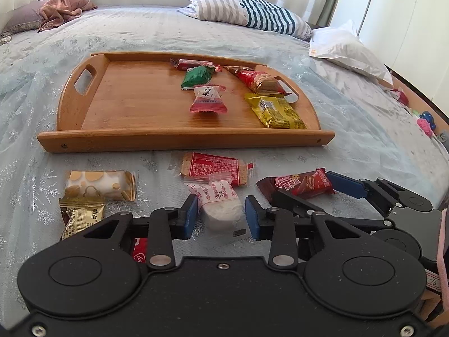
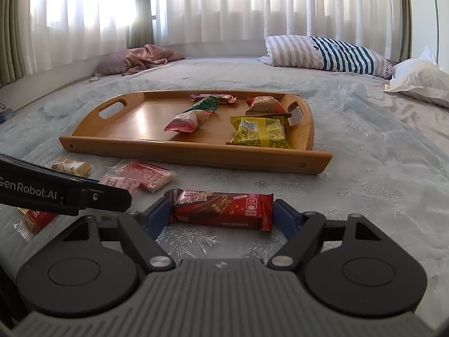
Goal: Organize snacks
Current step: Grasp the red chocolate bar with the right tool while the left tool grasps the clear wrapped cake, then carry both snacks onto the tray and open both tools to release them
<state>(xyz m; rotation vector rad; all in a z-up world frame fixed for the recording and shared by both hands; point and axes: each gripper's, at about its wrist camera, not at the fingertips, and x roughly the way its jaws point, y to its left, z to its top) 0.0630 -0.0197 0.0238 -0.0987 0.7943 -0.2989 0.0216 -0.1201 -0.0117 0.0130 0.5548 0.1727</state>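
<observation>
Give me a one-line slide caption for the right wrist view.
Right gripper brackets a red snack bar on the bed, wooden tray of snacks behind.

striped pillow (image 1: pixel 249 11), white pillow (image 1: pixel 348 50), curtains (image 2: pixel 224 2)

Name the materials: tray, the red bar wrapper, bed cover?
Tray: wood, probably bamboo; visible grain, smooth satin sheen.
Red bar wrapper: glossy printed plastic film, likely foil-lined; crimped ends, highlights.
Bed cover: pale shiny fabric, seemingly satin under sheer snowflake-patterned mesh.

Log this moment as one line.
left hand-held gripper: closing on white snack | right hand-held gripper: around red bar | tray: five snacks
</observation>
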